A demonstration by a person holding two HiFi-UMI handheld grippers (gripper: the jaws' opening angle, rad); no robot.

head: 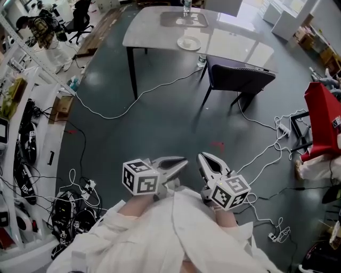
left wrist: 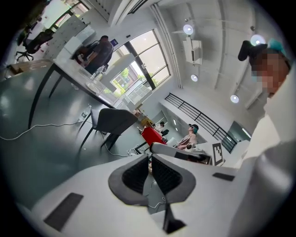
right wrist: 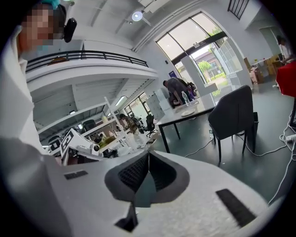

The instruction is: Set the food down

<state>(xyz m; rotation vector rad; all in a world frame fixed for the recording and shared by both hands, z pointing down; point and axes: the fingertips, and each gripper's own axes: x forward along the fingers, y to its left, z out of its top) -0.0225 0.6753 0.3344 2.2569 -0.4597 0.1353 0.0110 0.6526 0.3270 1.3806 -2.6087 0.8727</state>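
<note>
Both grippers hang close to my body over the dark floor, far from the table. The left gripper (head: 183, 162) is shut with nothing between its jaws, and its dark pads (left wrist: 138, 173) meet at the tips. The right gripper (head: 202, 157) is shut and empty too, and its pads (right wrist: 135, 172) touch. Their tips point toward each other, a short gap apart. No food shows in either gripper. On the grey table (head: 154, 32) at the far end lies a white plate (head: 188, 43), with a placemat (head: 184, 20) and a glass (head: 187, 6) behind it.
A dark chair (head: 240, 77) stands at the table's near right corner, with a bottle (head: 201, 61) on the floor beside it. White cables (head: 106, 113) trail across the floor. Shelves (head: 21, 106) line the left side. A red object (head: 322, 114) stands at the right.
</note>
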